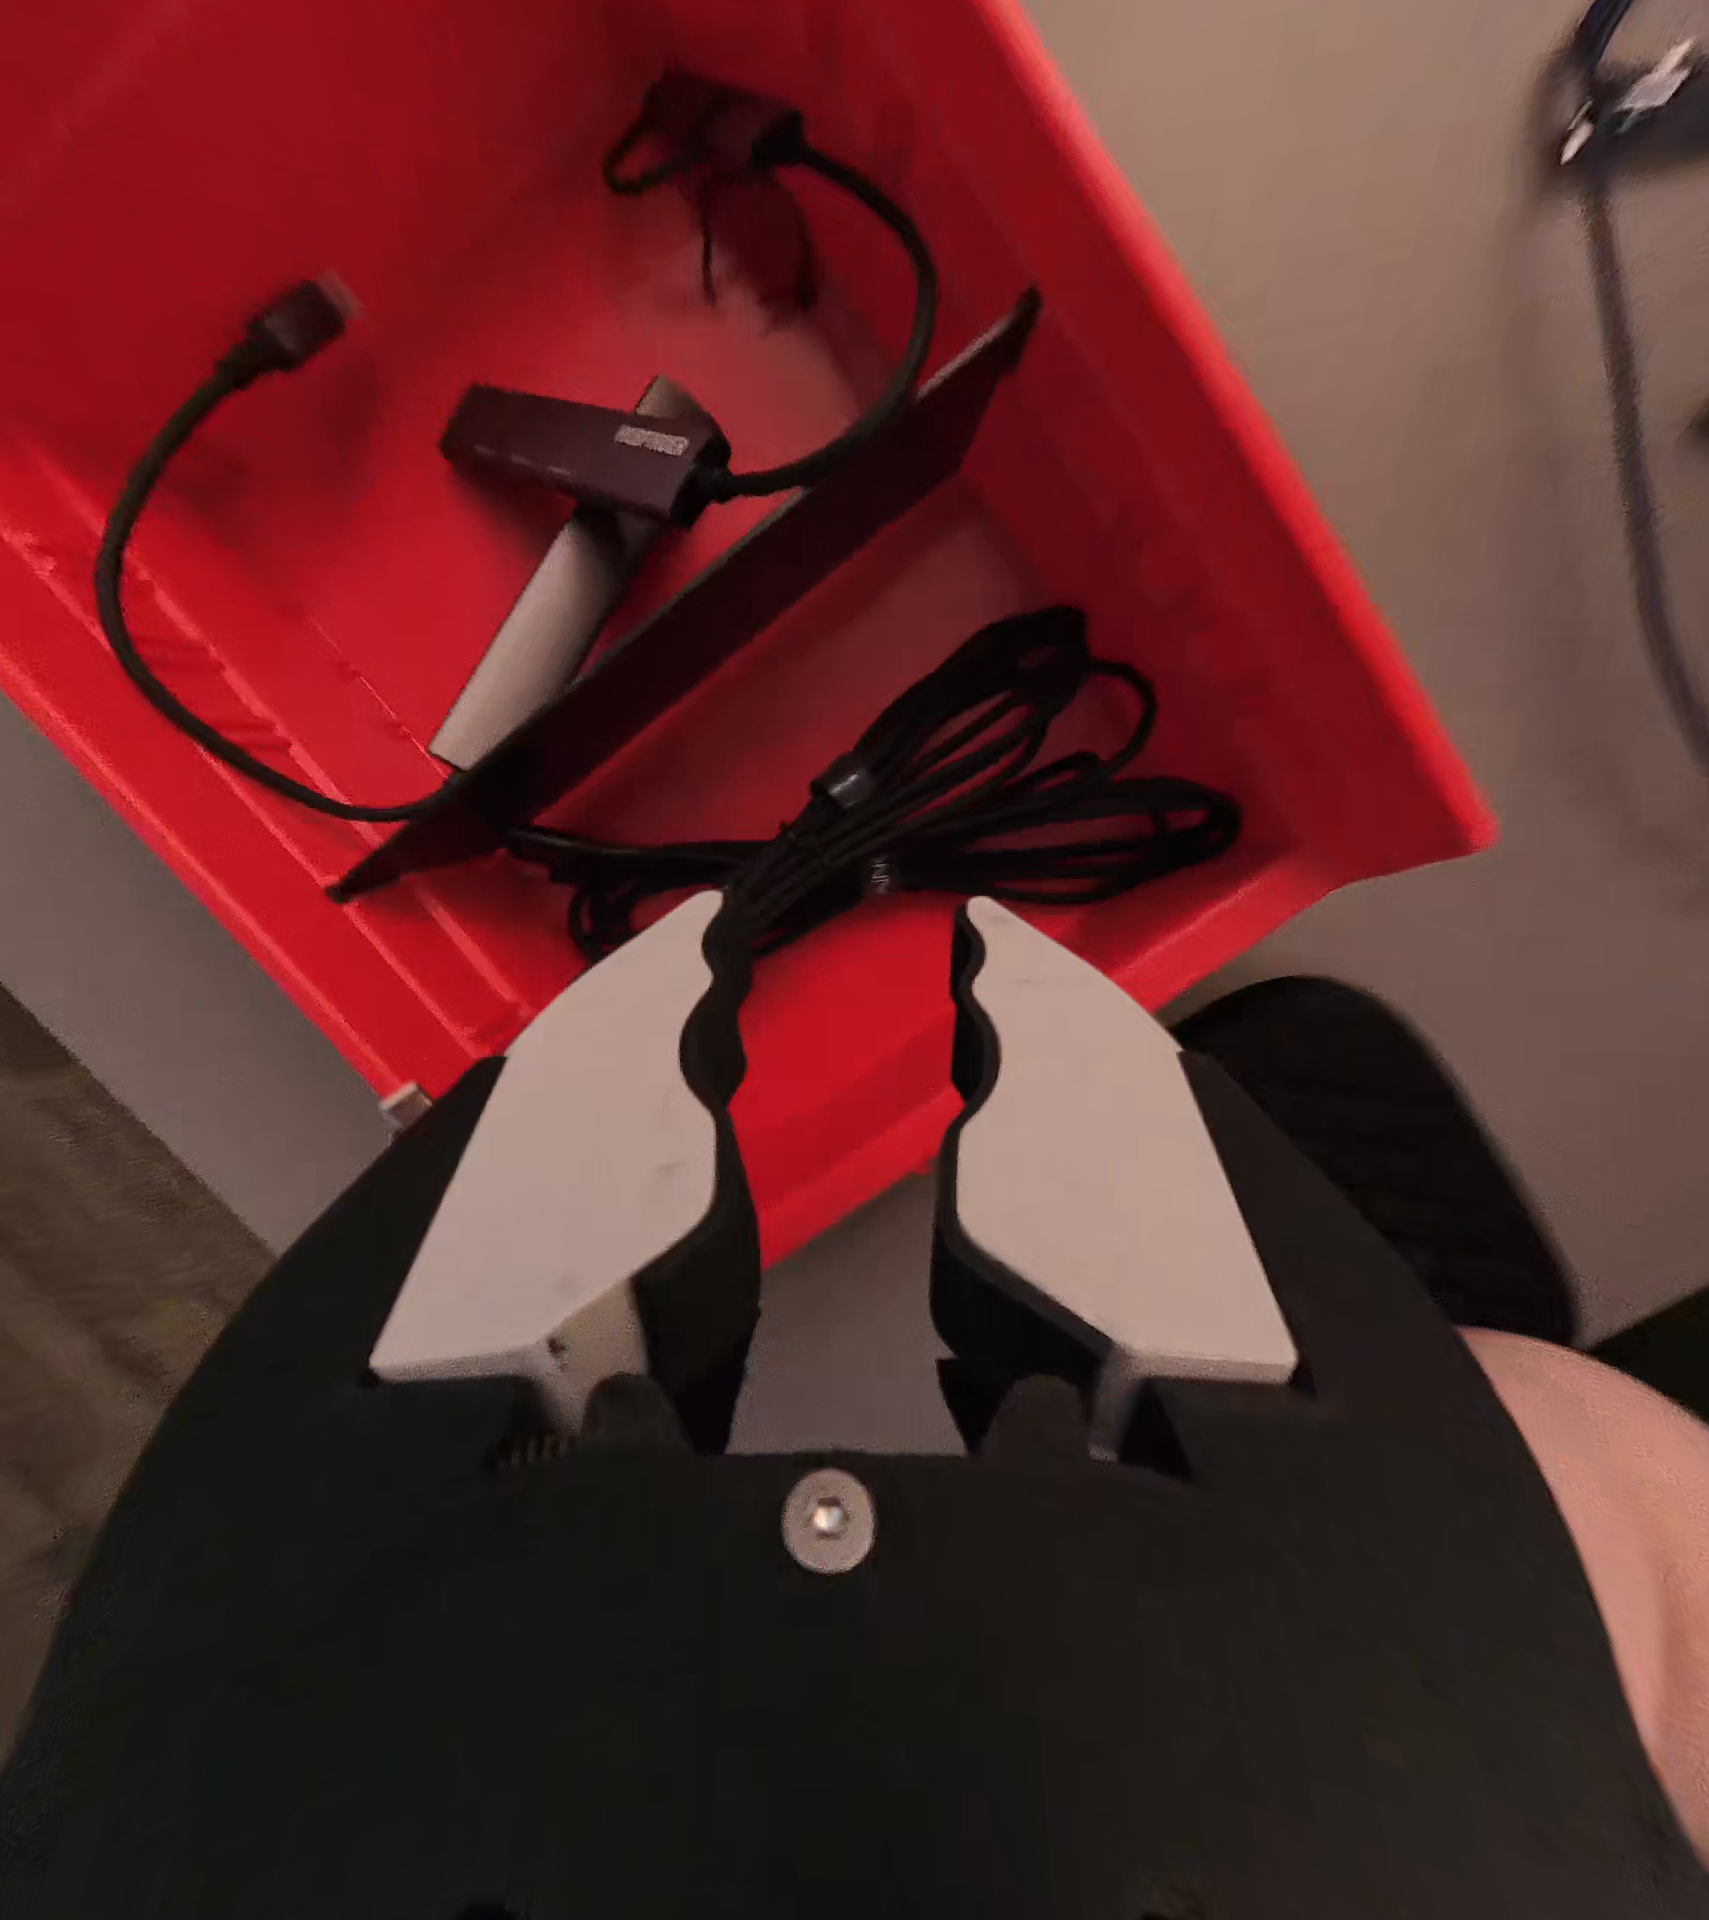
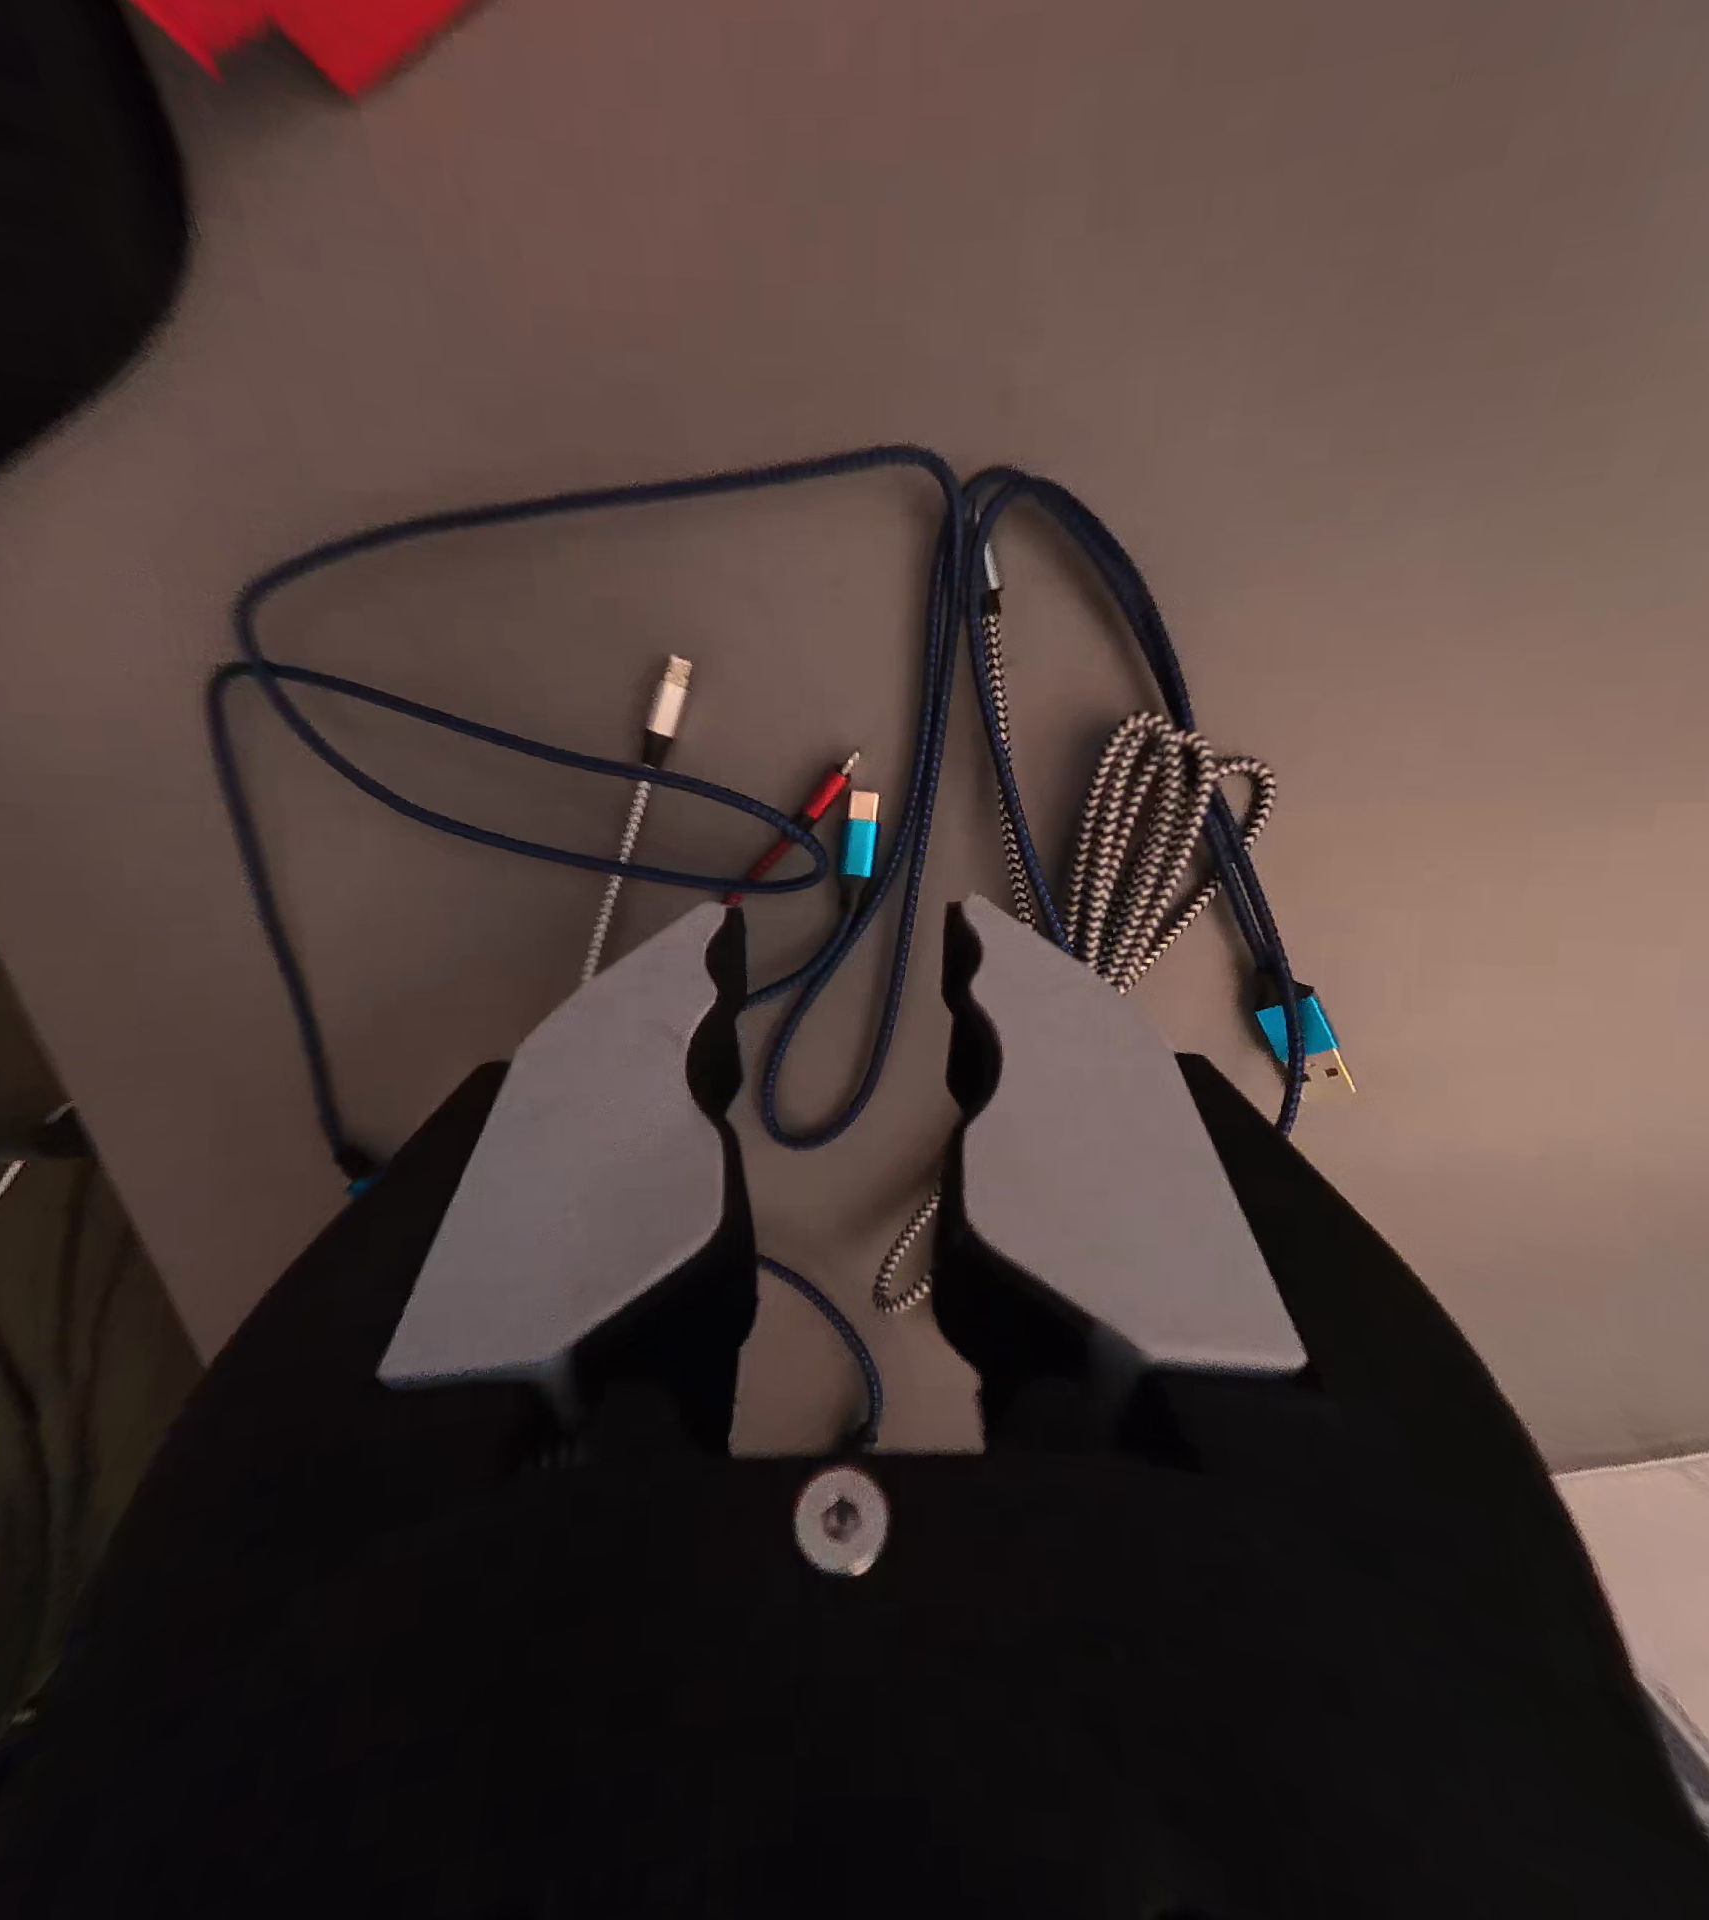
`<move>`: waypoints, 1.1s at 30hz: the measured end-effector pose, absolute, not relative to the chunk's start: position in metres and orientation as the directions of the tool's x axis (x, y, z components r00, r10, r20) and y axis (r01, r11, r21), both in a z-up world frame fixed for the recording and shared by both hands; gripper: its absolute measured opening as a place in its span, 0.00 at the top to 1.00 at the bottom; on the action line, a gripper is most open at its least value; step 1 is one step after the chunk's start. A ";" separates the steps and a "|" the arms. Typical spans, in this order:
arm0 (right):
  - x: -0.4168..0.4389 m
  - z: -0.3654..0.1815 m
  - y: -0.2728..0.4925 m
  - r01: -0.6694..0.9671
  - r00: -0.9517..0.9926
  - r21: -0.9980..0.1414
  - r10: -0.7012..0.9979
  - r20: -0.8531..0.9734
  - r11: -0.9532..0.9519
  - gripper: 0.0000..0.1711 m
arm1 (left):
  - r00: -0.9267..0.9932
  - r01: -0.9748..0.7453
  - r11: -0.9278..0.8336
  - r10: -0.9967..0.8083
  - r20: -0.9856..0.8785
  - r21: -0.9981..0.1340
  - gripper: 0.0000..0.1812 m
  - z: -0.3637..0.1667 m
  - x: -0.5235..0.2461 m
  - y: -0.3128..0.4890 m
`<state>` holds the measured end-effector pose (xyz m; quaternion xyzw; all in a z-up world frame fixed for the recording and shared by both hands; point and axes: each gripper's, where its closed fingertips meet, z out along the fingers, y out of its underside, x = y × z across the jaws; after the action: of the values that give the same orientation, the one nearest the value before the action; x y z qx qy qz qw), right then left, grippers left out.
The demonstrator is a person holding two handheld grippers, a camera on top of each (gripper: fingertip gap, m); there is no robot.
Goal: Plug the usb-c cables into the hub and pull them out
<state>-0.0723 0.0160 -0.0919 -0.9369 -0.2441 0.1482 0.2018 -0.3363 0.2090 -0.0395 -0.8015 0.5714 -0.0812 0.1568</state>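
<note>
Left gripper [image 1: 837, 920] is held with jaws apart and empty over the red bin [image 1: 1193, 582], just above a coiled black cable [image 1: 995, 790]. A dark USB hub [image 1: 580, 452] is seen in the bin's far compartment, beyond a black divider [image 1: 725, 592].

Right gripper [image 2: 842, 914] is likewise spread and empty above the grey table [image 2: 1349, 312]. A blue braided cable [image 2: 538, 748] is loosely spread there; its teal USB-C plug [image 2: 858, 836] lies just ahead of the fingertips.

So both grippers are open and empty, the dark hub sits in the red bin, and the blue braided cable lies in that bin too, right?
Nearly. The blue braided cable lies outside the red bin, on the grey table, as the right wrist view shows. The left gripper, right gripper and hub are as you say.
</note>
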 end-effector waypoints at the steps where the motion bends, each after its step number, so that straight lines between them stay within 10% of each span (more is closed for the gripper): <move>1: -0.071 -0.086 0.016 0.383 0.836 -0.473 0.516 -0.188 -0.793 0.78 | 0.315 -0.908 -0.274 -0.945 -0.086 -0.316 0.81 -0.046 -0.337 0.213; 12: -0.058 -0.067 0.021 0.367 0.845 -0.548 0.516 -0.140 -0.751 0.77 | 0.292 -0.849 -0.182 -0.944 -0.155 -0.497 0.71 -0.049 -0.280 0.258; 19: -0.056 -0.071 0.022 0.366 0.845 -0.539 0.513 -0.147 -0.758 0.77 | 0.126 -0.915 -0.039 -0.973 -0.194 -0.401 0.71 -0.092 -0.254 0.257; 24: -0.055 -0.074 0.021 0.371 0.846 -0.528 0.512 -0.148 -0.764 0.77 | 0.055 -0.904 0.006 -0.990 -0.130 -0.427 0.92 -0.092 -0.246 0.243; 33: -0.056 -0.081 0.019 0.395 0.840 -0.504 0.525 -0.141 -0.768 0.77 | 0.174 -0.755 -0.038 -0.974 -0.145 -0.655 0.97 -0.026 -0.249 0.250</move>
<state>-0.0560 0.0189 -0.0806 -0.9301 -0.2473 0.1380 0.2341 -0.2488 0.2499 -0.0261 -0.6988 0.6184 -0.1745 0.3144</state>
